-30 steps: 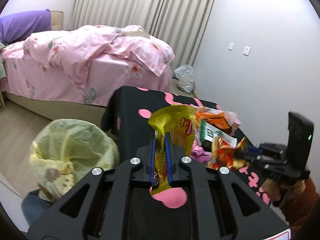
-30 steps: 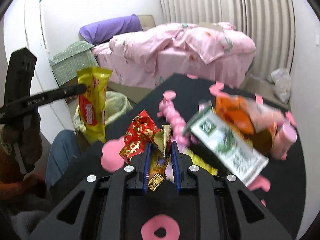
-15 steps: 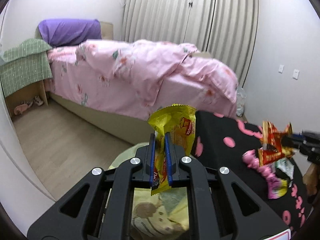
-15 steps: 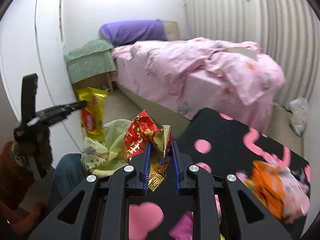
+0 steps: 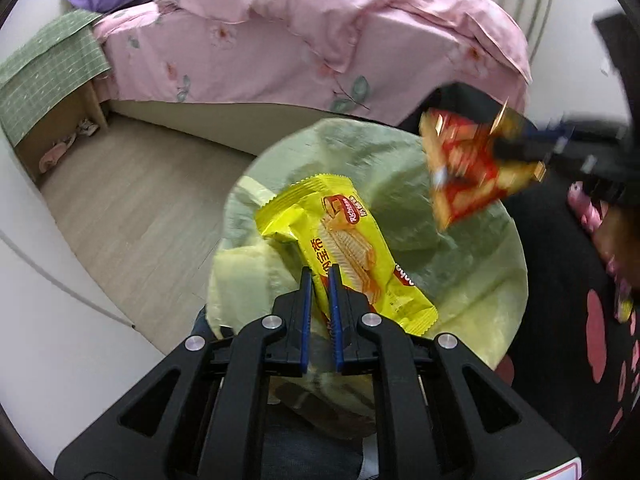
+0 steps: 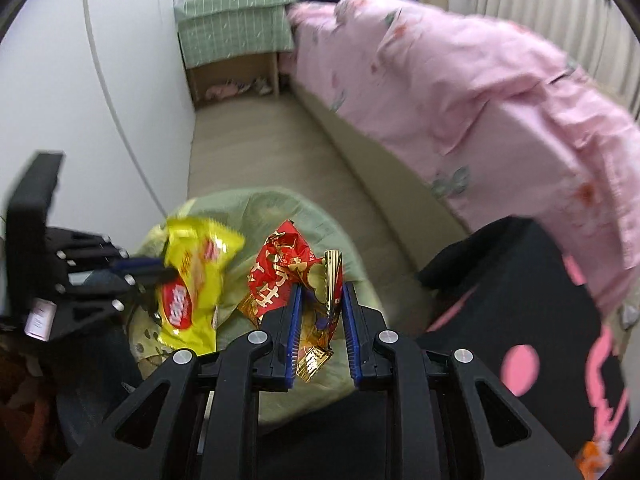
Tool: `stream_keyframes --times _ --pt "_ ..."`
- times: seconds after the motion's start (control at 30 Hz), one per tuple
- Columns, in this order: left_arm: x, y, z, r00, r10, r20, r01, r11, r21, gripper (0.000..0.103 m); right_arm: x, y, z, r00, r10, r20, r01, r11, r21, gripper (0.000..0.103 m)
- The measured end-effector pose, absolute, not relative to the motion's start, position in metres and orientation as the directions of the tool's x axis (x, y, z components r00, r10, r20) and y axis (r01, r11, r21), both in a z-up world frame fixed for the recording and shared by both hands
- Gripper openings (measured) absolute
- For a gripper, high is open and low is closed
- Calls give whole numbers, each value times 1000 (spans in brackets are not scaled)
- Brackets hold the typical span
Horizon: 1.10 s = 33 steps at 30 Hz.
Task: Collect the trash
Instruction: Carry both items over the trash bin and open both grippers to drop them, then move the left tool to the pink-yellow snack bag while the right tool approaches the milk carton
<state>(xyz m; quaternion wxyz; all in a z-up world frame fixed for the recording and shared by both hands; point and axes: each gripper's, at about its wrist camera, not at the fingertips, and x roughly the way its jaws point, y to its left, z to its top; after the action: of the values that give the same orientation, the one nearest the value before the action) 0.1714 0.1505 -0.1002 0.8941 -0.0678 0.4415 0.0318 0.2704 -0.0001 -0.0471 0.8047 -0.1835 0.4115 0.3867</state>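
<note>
My left gripper [image 5: 320,276] is shut on a yellow wafer wrapper [image 5: 344,240] and holds it over the open bin lined with a pale yellow-green bag [image 5: 400,168]. My right gripper [image 6: 319,296] has its jaws a little apart around a red and gold snack wrapper [image 6: 280,272], which still hangs between them above the same bin bag [image 6: 248,208]. The red wrapper also shows blurred in the left wrist view [image 5: 468,168], and the yellow wrapper shows in the right wrist view [image 6: 192,280]. Both wrappers hang above the bag's mouth.
A bed with a pink floral quilt [image 5: 320,24] stands behind the bin. The black table with pink spots [image 6: 540,320] is on the right. A green-covered bedside shelf [image 6: 236,28] stands by the wall. Wooden floor [image 5: 132,200] lies left of the bin.
Both grippers have swung from the table to over the bin and tilted down, carrying their wrappers. The right gripper's jaws have parted somewhat around the red wrapper.
</note>
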Motion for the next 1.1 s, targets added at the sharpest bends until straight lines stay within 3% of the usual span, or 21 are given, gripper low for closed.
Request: stream_keyframes --times 0.2,0.23,0.3,0.33,0.47,0.77,0.93,1.1 --pt "164 169 -91 635 -76 -769 -136 969 -209 10 270 19 -71 291 466 -836 -790 609 65 22" --pt "163 172 -87 641 -91 -762 -137 964 -230 13 269 21 -74 288 448 -846 -790 610 54 23" --pt "162 178 -80 657 -117 -745 -144 950 -276 30 269 21 -76 282 438 -854 -794 606 49 33" --pt "163 180 -77 666 -119 -736 -144 948 -283 33 267 20 -77 286 436 -853 -794 606 44 38" --pt "162 176 -60 694 -88 -714 -141 957 -255 45 258 15 -73 299 435 -849 -799 600 25 38" --pt "152 152 -27 778 -78 -623 -99 964 -245 52 240 -58 -31 414 479 -774 -700 711 65 39" --pt "151 103 -20 772 -191 -606 43 967 -250 53 211 -132 -10 542 442 -715 -597 801 43 40" --pt "152 34 -15 721 -353 -596 249 935 -252 54 180 -213 -6 657 317 -684 -453 891 -22 40"
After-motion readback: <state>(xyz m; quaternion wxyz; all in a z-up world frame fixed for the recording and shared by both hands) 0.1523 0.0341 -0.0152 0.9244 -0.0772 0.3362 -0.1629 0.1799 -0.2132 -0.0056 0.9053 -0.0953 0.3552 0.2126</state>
